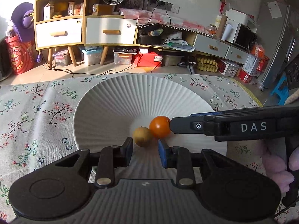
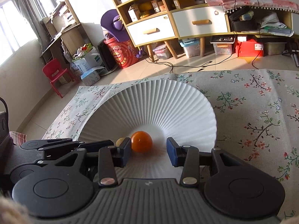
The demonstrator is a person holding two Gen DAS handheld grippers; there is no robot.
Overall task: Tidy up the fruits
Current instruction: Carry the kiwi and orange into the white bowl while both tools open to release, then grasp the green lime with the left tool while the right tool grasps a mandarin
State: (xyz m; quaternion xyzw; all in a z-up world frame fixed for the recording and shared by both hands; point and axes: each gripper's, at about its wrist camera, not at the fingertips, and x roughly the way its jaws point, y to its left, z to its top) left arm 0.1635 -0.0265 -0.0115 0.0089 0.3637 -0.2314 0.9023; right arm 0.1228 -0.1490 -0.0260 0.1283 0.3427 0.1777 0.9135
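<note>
A white ribbed plate (image 1: 115, 100) lies on the floral tablecloth and holds an orange round fruit (image 1: 159, 127) and a smaller yellow-brown fruit (image 1: 142, 136), which touch each other. My left gripper (image 1: 144, 149) is open, and the yellow-brown fruit rests on the plate just ahead of its tips, unpressed. The right gripper (image 1: 172, 126) reaches in side-on from the right, its tip against the orange fruit. In the right wrist view the right gripper (image 2: 148, 151) is open. There the orange fruit (image 2: 141, 141) sits by its left pad, with a wide gap to the right pad. The yellow-brown fruit (image 2: 119, 141) peeks out behind that pad.
The plate (image 2: 158, 100) sits near the far edge of the floral tablecloth (image 2: 252, 112). Beyond the edge are the floor, cables, storage boxes and a wooden cabinet (image 1: 84, 28). A hand (image 1: 276, 168) holds the right gripper's handle. The left gripper (image 2: 110, 143) crowds the plate's left side.
</note>
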